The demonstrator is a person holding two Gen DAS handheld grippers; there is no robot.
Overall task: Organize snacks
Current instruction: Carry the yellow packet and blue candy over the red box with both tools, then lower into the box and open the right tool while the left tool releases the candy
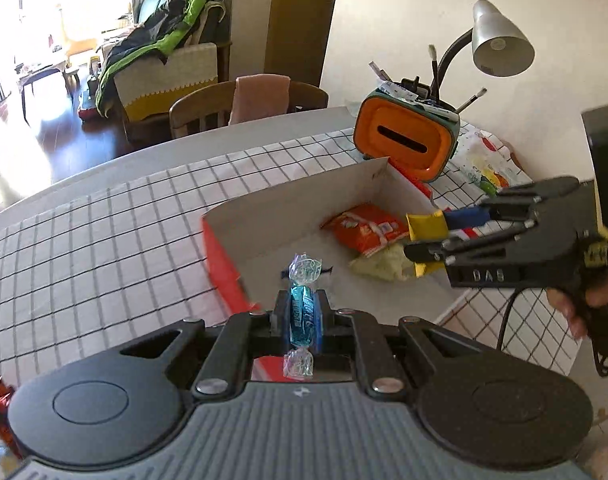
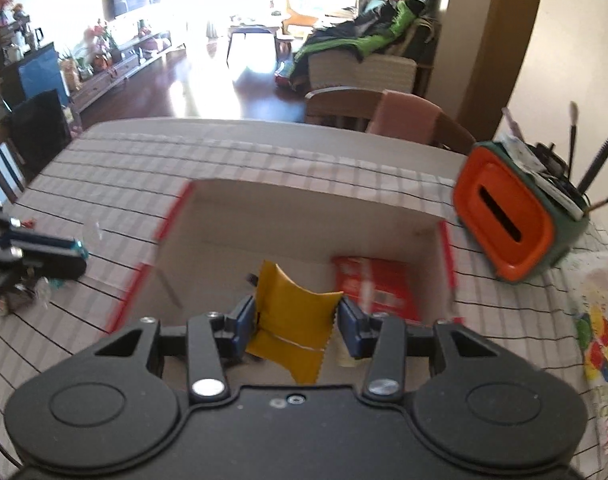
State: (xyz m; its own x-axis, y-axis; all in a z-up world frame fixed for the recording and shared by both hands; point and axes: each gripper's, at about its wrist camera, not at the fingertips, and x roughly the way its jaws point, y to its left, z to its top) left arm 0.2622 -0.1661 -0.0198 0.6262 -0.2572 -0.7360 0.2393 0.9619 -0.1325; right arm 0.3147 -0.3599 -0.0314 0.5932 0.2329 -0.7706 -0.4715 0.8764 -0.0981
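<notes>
- You are holding the left gripper (image 1: 302, 312) clamped tight on a blue wrapped candy (image 1: 301, 316), which is standing on end between the pads with its clear twisted ends sticking out above and below.
- That candy is hanging above the near left rim of the open cardboard box (image 1: 288, 204), the white-walled one with red outer sides, which is sitting on the checked tablecloth (image 1: 104, 240).
- You are gripping a yellow packet (image 2: 294, 328) with the right gripper (image 2: 294, 320); its blue pads are pressing in on both sides, so the packet is bowing between them.
- In the left wrist view the right gripper is reaching in from the right over the box, with your fingers (image 1: 571, 312) showing on its handle.
- Inside the box an orange snack bag (image 1: 363, 228) is lying near the far corner, and a pale yellow packet (image 1: 383, 266) is lying just beside it.
- An orange and green desk organizer (image 1: 407, 140) with brushes is standing just beyond the box's right corner, under a grey desk lamp (image 1: 499, 40).
- A red-wrapped snack (image 1: 0, 408) is lying on the cloth at the left wrist view's lower left edge.
</notes>
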